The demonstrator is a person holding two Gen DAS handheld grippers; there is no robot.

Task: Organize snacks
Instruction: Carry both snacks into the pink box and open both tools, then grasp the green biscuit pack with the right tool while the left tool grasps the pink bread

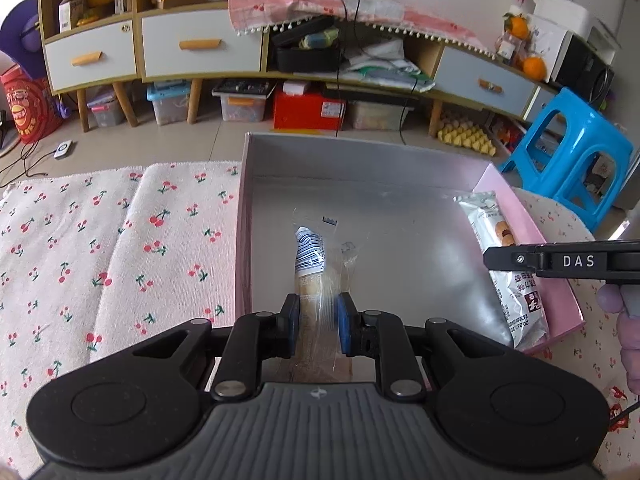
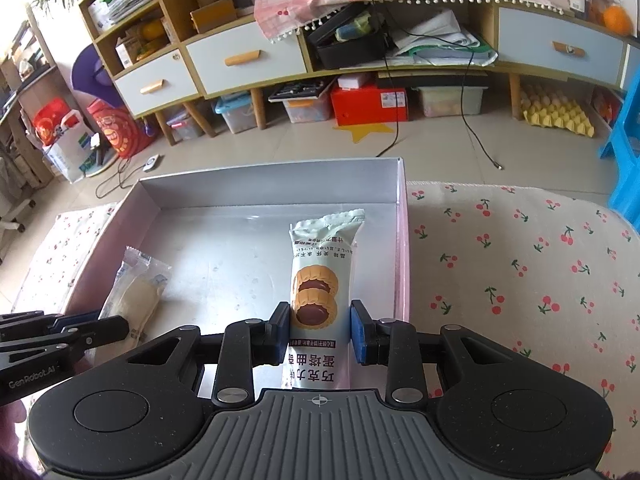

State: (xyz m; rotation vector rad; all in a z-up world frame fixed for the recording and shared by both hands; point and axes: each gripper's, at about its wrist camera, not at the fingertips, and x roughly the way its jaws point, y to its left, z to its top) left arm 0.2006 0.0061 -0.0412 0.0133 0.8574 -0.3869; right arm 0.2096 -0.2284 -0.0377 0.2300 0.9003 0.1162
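Note:
A pink box with a silver inside (image 1: 360, 160) (image 2: 240, 184) lies on the cherry-print cloth. My left gripper (image 1: 318, 324) is open around a clear-wrapped cake snack (image 1: 316, 264) that lies on the box floor; the pads stand a little off its sides. That snack also shows in the right wrist view (image 2: 136, 292). My right gripper (image 2: 320, 332) is open around a pale green cookie packet (image 2: 320, 272) lying along the box's right side, with a gap at the right pad. The packet (image 1: 504, 256) and the right gripper (image 1: 560, 262) show in the left wrist view.
The cherry-print cloth (image 1: 100, 260) (image 2: 520, 280) covers the table on both sides of the box. Beyond the table are a low cabinet with drawers (image 1: 200, 48), storage bins under it, cables on the floor and a blue plastic stool (image 1: 572, 152).

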